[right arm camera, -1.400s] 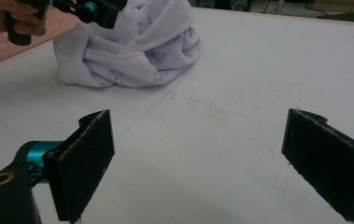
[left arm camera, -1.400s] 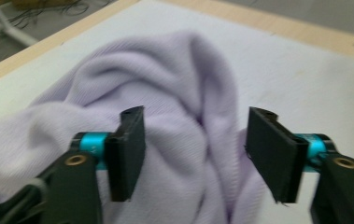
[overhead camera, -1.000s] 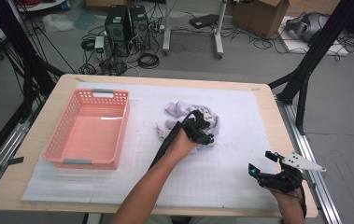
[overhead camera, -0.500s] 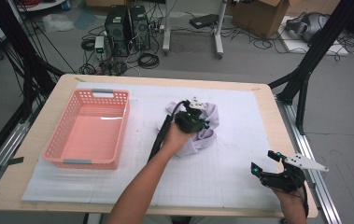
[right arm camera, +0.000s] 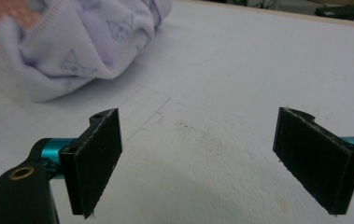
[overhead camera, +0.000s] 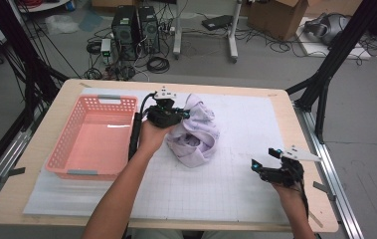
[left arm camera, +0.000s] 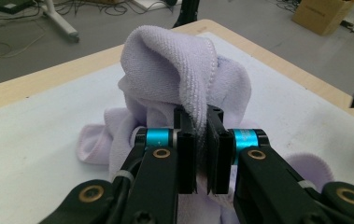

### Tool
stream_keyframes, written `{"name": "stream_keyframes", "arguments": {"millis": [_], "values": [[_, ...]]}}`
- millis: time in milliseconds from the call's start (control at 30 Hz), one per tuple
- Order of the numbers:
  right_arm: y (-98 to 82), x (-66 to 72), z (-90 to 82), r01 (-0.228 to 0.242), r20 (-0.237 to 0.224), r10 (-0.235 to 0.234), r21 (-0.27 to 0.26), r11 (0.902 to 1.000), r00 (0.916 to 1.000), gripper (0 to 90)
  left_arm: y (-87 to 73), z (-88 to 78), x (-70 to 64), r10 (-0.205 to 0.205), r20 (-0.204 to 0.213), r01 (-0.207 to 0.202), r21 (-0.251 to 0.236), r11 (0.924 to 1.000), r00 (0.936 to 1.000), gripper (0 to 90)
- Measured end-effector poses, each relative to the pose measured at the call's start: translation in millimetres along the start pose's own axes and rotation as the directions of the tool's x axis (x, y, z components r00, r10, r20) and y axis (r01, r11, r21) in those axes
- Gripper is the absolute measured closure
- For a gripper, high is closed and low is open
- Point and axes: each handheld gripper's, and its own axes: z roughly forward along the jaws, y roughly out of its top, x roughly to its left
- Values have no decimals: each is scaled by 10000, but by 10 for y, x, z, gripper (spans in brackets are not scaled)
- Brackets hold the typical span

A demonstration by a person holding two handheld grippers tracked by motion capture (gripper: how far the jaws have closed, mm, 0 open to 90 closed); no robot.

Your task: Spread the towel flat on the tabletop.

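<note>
1. The towel [left arm camera: 165,70] is soft lilac cloth with a looped terry nap and a stitched hem; in the right gripper view its other face looks smoother, printed with small blue figures.
2. The basket [overhead camera: 66,154] at the left is pink plastic, perforated and slightly glossy.
3. The table [overhead camera: 51,107] rim is pale, matt wood.
4. The mat [right arm camera: 240,70] is white, matt and faintly gridded, with a few scuffs.
5. The left gripper [left arm camera: 201,140] has matt black pads, black plastic arms, glossy blue metallic collars and brass-coloured rivets.
</note>
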Motion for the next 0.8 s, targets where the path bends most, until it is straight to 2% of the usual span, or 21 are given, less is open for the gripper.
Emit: {"name": "stream_keyframes", "arguments": {"millis": [100, 200, 267, 333, 400, 467, 500, 567, 700, 733, 800], "values": [[96, -6, 232, 122, 3, -123, 561, 9984, 9999, 148, -38, -49, 51, 8, -19, -8, 38, 10000, 10000, 844], [203, -14, 417, -35, -63, 40, 785, 9969, 10000, 159, -77, -83, 71, -64, -42, 64, 5, 10000, 10000, 844], [278, 16, 564, 34, -191, -14, 1015, 9948, 9998, 187, -98, -103, 83, -56, -79, 57, 119, 9999, 10000, 843], [331, 40, 693, 80, -248, -51, 1193, 9928, 9997, 190, -110, -118, 99, -162, -94, 163, 35, 9999, 9998, 843], [382, 55, 846, -26, -416, 84, 1378, 9905, 9991, 189, -121, -133, 113, -209, -103, 209, 7, 9998, 9997, 843], [439, 97, 1013, -168, -776, 280, 1411, 9899, 9966, 188, -132, -146, 134, -247, -111, 247, 0, 9997, 9996, 842], [457, 120, 1070, -70, -924, 197, 1353, 9908, 9955, 188, -134, -156, 150, -292, -128, 291, -46, 9996, 9995, 842], [503, 206, 1230, -149, -1430, 380, 1595, 9871, 9890, 189, -137, -166, 181, -371, -207, 369, -112, 9993, 9991, 841], [567, 424, 1545, 191, -2287, 295, 2074, 9781, 9730, 212, -158, -176, 227, -516, -258, 513, -116, 9986, 9983, 841], [582, 486, 1625, 122, -2584, 478, 2255, 9742, 9648, 239, -161, -183, 230, -540, -304, 536, -131, 9985, 9981, 841], [594, 579, 1715, 174, -2915, 518, 2297, 9731, 9552, 278, -171, -203, 246, -538, -373, 532, -159, 9985, 9979, 840]]}}
